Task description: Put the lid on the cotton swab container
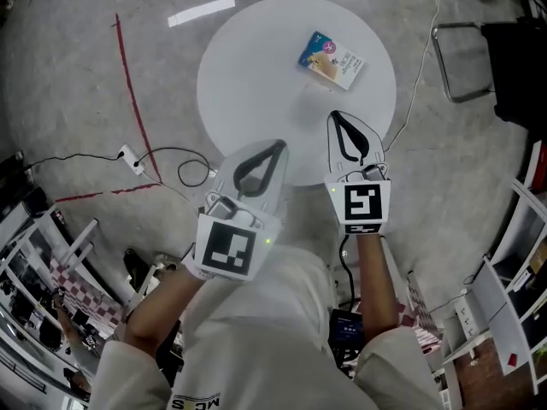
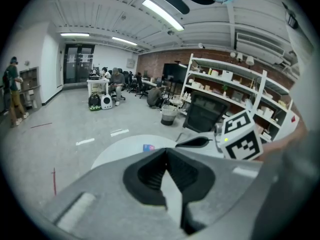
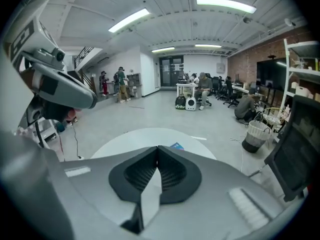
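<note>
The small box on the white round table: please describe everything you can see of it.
The small box is flat and rectangular, printed blue at one end and cream on the rest; the print is too small to read. It lies alone on the far part of the round white table, turned askew. Only the table touches it.

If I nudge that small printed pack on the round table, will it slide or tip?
The pack lies flat, so it will probably slide rather than tip or roll. It looks thin, so likely light.
</note>
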